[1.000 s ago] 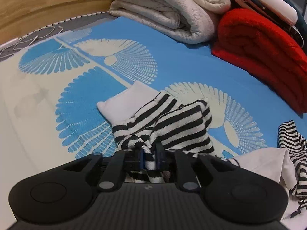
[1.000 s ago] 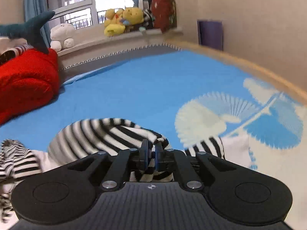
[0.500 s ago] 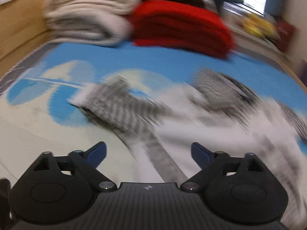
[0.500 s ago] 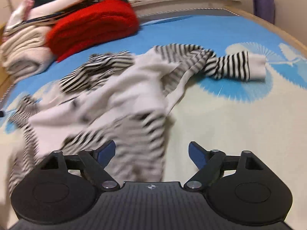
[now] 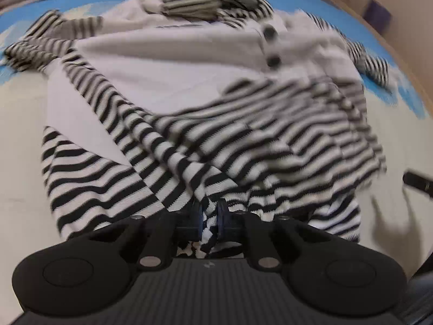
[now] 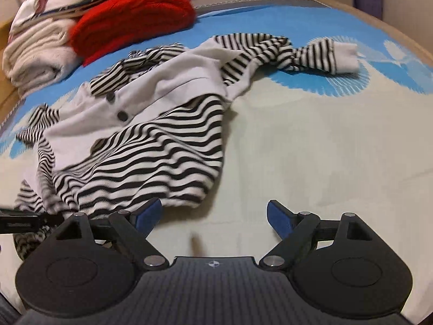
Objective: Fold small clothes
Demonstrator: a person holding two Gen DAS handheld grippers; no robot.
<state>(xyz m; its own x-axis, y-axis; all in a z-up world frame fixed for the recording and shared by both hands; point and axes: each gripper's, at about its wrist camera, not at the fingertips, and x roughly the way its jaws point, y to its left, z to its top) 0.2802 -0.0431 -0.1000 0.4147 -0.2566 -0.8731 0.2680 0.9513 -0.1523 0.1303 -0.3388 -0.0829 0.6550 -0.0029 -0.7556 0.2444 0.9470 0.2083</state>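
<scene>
A small white and black-striped cardigan [image 6: 151,135] with dark buttons lies spread and rumpled on the bed; it fills the left wrist view [image 5: 189,86]. My left gripper [image 5: 207,214] is shut on the striped hem at the garment's near edge. My right gripper [image 6: 213,214] is open and empty, just above the bed at the hem's right corner, its left finger [image 6: 147,212] close to the cloth. One striped sleeve with a white cuff [image 6: 319,54] stretches to the far right.
A folded red blanket [image 6: 130,19] and cream blankets [image 6: 38,48] are stacked at the far left of the bed. The bedspread [image 6: 324,149] is cream and blue. A wooden bed edge [image 6: 392,29] runs along the right. Part of the other gripper [image 5: 418,184] shows at right.
Both grippers let go of the sleeves and pulled back to the near hem. The left gripper has shut on the hem; the right stays open.
</scene>
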